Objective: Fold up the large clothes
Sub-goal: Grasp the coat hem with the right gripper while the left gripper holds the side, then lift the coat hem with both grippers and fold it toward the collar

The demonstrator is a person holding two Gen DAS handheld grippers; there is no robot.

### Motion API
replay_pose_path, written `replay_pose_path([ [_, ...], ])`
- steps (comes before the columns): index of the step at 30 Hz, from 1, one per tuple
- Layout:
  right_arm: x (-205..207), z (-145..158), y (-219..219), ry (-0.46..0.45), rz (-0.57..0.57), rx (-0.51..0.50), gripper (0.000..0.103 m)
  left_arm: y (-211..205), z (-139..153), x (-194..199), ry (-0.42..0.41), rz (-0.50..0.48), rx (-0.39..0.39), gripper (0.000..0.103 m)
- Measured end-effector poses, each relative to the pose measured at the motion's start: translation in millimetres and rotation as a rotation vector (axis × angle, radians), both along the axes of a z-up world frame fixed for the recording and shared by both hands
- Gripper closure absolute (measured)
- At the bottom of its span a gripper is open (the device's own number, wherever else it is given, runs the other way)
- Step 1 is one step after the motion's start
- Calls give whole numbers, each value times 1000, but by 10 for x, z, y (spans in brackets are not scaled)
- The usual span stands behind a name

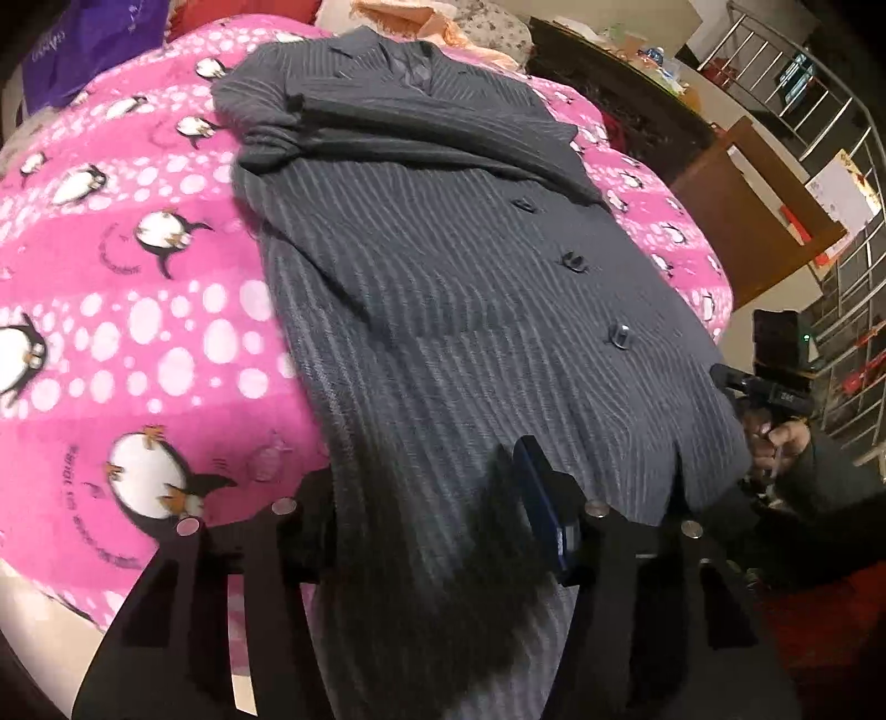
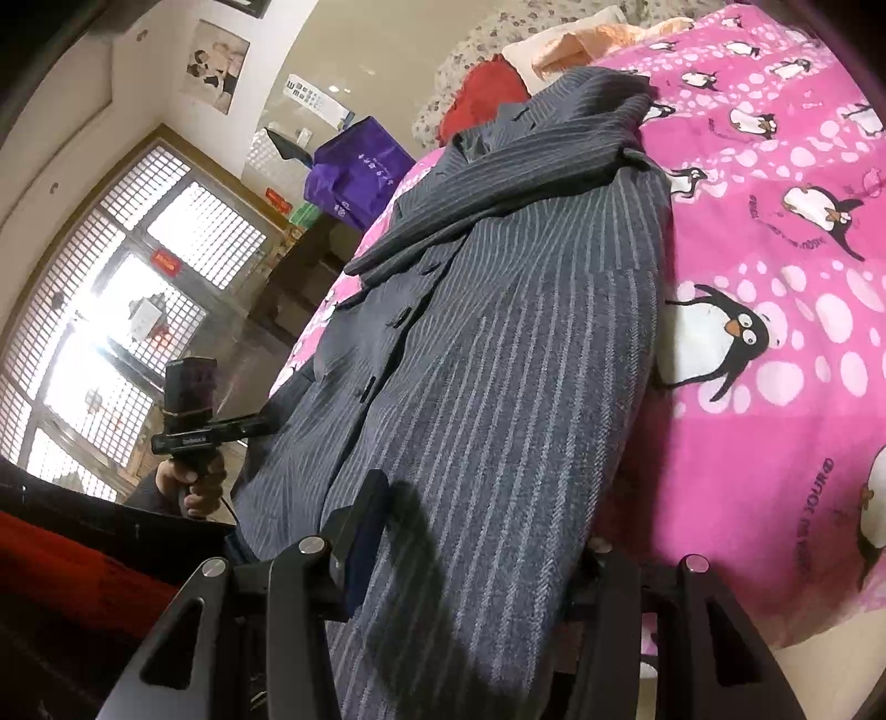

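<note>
A grey pinstriped coat [image 1: 454, 266] lies buttoned and face up along a pink penguin blanket [image 1: 127, 310], collar at the far end. In the left wrist view its hem bunches between the fingers of my left gripper [image 1: 426, 476], and the blue pad [image 1: 540, 498] presses into the cloth. In the right wrist view the coat [image 2: 526, 343] fills the gap of my right gripper [image 2: 487, 515], which is shut on the hem's other side. Each view also shows the other gripper in a hand at the coat's edge: the right gripper [image 1: 775, 387] and the left gripper [image 2: 221, 429].
A purple bag [image 2: 360, 166], a red cushion [image 2: 482, 97] and peach cloth [image 2: 598, 44] lie past the collar. Dark wooden furniture [image 1: 742, 210] and a metal rack [image 1: 847, 310] stand to the right of the bed. A barred window [image 2: 122, 310] is on the other side.
</note>
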State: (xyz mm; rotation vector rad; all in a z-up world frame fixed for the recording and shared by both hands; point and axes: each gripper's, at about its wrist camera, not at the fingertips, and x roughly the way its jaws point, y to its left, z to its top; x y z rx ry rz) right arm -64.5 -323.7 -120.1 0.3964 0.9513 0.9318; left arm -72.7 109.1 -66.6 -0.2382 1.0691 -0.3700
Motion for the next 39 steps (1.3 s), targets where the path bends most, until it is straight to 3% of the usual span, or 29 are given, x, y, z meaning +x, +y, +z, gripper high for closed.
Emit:
replay_pose_path([
  [1,-1,0,0,0,2,-6,55,34,-47,12,14,18,14,49],
  [2,5,-3,5,0,3,-14,55,73,-109,15,33,31,24,57],
  [9,-16,61,86,-18,23,-78,55,23,-36,-108,59,-79,-15,56],
  [13,17,96,153,-20,59,-100,55,55,-87,44,71,-14,-55,57],
  [16,28,180,151,-42,61,-71,62,-13,-54,65,50,15,-11,96],
  [19,17,209,60,-30,50,-30,74,47,46,-24,-4,69,-29,97],
  [23,9,175,86,-6,91,-17,75,113,75,-88,-20,84,-98,97],
  [27,53,146,191,5,136,-9,75,94,-83,-92,62,61,-75,93],
  [29,84,109,212,12,143,-12,75,106,-92,-124,63,51,-81,85],
  [34,137,34,212,38,105,-25,75,60,-70,-131,53,49,-53,84],
  [36,82,119,216,-9,109,-39,79,52,-38,-151,28,72,-23,98],
  [39,18,286,174,-73,99,-20,90,18,82,-219,-48,92,3,99],
])
